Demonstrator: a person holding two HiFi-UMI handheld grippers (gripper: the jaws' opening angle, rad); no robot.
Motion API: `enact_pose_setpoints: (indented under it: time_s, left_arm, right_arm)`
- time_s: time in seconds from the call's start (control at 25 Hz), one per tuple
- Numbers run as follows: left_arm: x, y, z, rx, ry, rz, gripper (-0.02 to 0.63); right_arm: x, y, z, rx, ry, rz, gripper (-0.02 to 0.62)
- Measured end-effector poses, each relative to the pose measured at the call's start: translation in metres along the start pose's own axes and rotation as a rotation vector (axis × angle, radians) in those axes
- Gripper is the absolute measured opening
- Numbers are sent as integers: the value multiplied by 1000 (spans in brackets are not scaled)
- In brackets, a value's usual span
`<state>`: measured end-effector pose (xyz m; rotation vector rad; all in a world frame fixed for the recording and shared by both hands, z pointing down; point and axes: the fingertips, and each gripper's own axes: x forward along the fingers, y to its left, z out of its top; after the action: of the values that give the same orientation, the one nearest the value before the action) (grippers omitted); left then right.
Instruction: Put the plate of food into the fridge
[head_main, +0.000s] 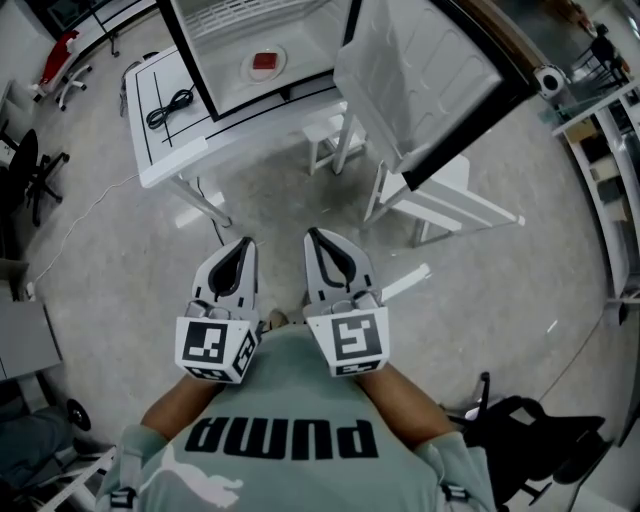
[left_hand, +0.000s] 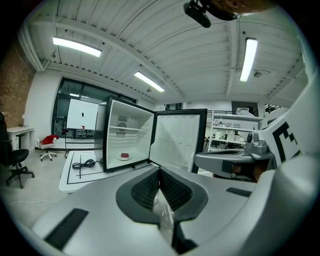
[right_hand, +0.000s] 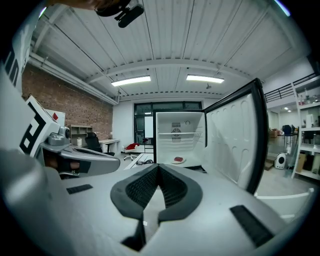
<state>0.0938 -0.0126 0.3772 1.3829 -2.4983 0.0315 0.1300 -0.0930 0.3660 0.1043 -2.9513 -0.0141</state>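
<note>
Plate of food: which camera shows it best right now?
Head view: the plate of food appears from above, whole rim and red food visible inside the fridge. Both gripper views show it small and side-on in the distance.

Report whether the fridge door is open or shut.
Open: the door stands swung wide, baring the plate inside the fridge.

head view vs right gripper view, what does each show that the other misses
Only the head view: the person's pale green printed shirt and a black bag on the floor. Only the right gripper view: the red brick wall and long ceiling light strips. Both: the open white fridge holding the round white plate of red food, plus the shut left tool and right tool.
</note>
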Motion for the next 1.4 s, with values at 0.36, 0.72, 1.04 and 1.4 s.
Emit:
enact_pose_setpoints:
  time_s: [0.36, 0.72, 1.04, 1.4]
  left_arm:
    - [-17, 0, -4, 16, -9, -35, 5]
    - [-31, 8, -12, 25, -17, -28, 6]
    - [-41, 9, -23, 28, -7, -34, 6]
    - [-46, 3, -29, 32, -13, -56, 5]
  right_arm:
    - [-16, 13, -1, 8, -6, -57, 5]
    - [-28, 29, -8, 31, -4, -81, 5]
    - [-39, 42, -18, 45, 17, -93, 5]
    - [-46, 48, -28, 60, 35, -99, 5]
